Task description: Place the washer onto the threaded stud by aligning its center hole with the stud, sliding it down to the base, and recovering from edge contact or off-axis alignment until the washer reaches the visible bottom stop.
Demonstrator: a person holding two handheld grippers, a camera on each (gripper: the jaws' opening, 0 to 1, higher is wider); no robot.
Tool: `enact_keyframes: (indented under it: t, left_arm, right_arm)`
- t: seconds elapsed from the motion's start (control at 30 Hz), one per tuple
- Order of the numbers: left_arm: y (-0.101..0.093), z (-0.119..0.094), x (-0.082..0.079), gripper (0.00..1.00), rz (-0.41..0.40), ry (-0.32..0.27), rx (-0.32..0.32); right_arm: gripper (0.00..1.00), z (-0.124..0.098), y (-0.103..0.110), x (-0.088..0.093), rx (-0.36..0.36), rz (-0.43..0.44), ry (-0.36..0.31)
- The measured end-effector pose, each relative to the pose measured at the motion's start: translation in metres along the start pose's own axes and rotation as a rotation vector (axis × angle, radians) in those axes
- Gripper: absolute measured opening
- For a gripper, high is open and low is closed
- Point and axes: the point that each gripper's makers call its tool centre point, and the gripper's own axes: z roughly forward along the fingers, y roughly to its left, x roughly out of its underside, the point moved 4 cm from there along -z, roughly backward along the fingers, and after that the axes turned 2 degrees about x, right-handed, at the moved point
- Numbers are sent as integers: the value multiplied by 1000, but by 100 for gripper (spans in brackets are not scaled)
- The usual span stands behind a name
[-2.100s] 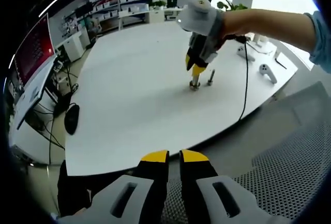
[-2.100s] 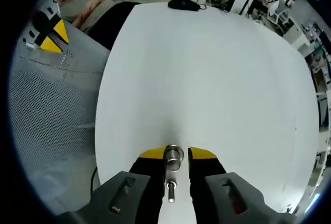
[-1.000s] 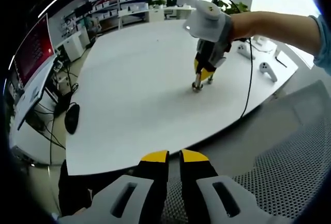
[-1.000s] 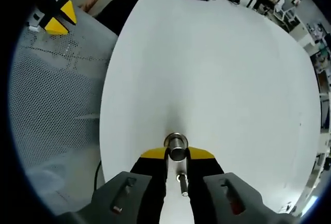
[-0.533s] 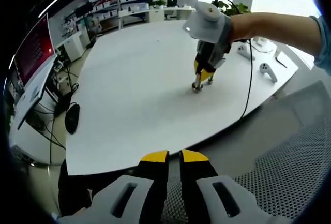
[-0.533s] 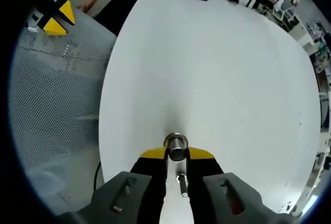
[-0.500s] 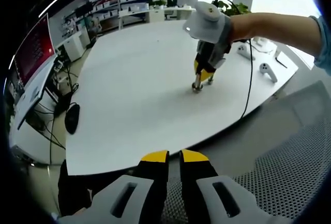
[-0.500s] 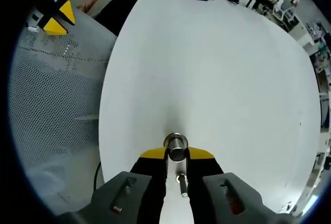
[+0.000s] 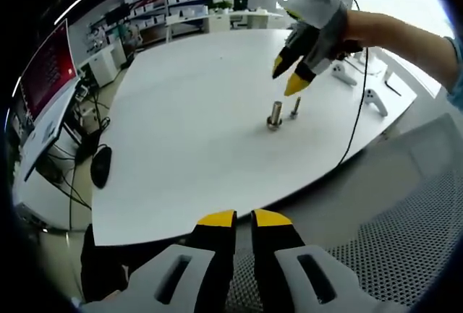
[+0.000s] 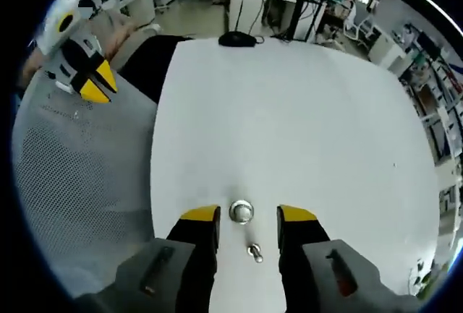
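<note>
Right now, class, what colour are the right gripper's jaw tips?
Yellow, on black jaws; the right gripper shows best in the right gripper view.

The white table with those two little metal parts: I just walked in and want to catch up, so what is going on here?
A person holds a hand-held gripper in each hand. The right hand-held gripper hangs open above the white table, empty, over two small upright metal parts: a thicker stud and a thinner bolt beside it. From the right gripper view, a ring, likely the washer, sits around the stud. The left hand-held gripper is shut and idle off the table's near edge.
</note>
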Motion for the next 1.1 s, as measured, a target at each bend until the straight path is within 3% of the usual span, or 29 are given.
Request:
enact_keyframes:
  t: [0.1,0.13,0.3,0.57,0.67,0.77,0.97,1.1]
  left_arm:
    - [0,-1,-1,6,-2,-10,-1]
    - [0,-1,-1,6,-2,-13,-1]
    - [0,-1,-1,6,4,-11,-1]
    - [0,-3,0,6,3,-9,-8]
    - [0,-3,0,6,6,-11,-6]
    - [0,-4,3,6,6,2,-1]
    - [-1,-6,4,6,-2,-8,-1]
    - [-1,-6,5,6,-1,-6,-1]
  right_arm:
    - [37,-32,9,-3,21,36,-95]
    - [38,-46,11,-5,48,69,-157]
    - [43,-94,28,2,91,227,-339]
    - [49,-139,57,43,234,377,-451]
    - [52,-151,68,51,317,347,-515]
    - [55,-154,79,65,414,297,-479]
    - [55,-147,99,89,410,489,-490]
    - [56,-145,103,100,475,456,-422]
